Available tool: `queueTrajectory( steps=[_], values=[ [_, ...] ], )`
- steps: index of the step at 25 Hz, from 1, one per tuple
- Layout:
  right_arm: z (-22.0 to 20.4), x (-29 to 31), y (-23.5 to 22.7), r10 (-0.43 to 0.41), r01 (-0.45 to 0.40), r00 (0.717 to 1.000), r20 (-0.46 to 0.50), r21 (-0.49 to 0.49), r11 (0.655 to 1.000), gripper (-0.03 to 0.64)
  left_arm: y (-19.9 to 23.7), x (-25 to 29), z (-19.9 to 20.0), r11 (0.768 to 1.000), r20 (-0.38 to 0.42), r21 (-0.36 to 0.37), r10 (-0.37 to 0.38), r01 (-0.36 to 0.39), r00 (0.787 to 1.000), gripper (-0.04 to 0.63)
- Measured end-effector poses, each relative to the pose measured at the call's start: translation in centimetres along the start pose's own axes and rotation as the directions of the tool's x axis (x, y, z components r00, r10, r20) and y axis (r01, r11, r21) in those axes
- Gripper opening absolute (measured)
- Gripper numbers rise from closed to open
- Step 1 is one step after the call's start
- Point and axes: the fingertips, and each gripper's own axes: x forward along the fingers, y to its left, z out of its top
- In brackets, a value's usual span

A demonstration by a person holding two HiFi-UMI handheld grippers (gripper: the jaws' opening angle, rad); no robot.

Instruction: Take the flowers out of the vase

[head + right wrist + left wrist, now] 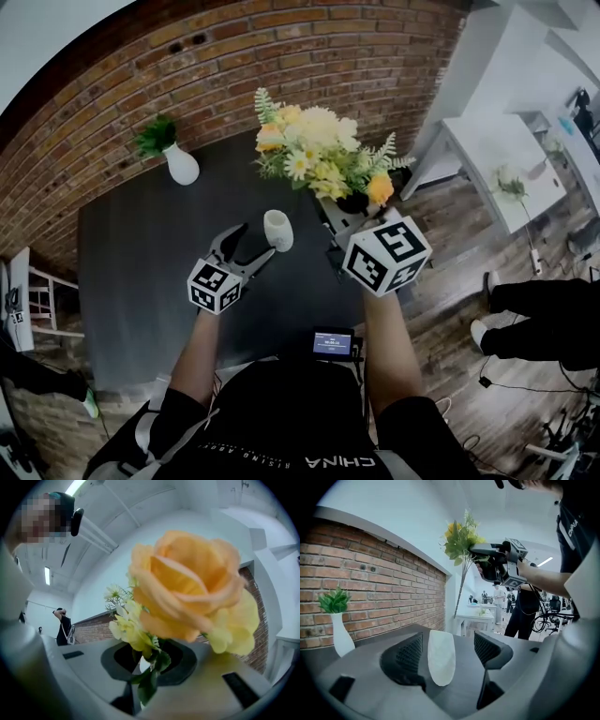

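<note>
Right tongs (149, 660) clamp one bunch of flowers (319, 150), lifted clear above the surface (141, 272). Left tongs (253, 244) gape near one empty vase (278, 231); a second vase (181, 164) holds greenery (156, 136).

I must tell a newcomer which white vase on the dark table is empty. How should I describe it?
On the dark grey table below the red brick wall stand two white vases. The empty one is the small egg-shaped white vase between the jaws of the left gripper; the slim-necked vase by the wall holds a green plant.
</note>
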Motion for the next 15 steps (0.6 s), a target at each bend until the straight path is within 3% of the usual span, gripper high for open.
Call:
queueTrajectory(
  steps=[10,15],
  values=[
    [-7.6,-2.9,-1.3,-0.065,0.070,0.983,-0.172,0.023,0.997,0.075,-1.5,-0.9,1.7,1.000,0.056,0.002,-0.017,0.017,0.998,0.341],
    [-11.1,-5.2,-1.6,-0.092,0.110,0.973,-0.210,0.077,0.991,0.075,-2.3,-1.8,1.5,1.000,0.077,0.029,-0.014,0.012,0.997,0.232]
  ],
)
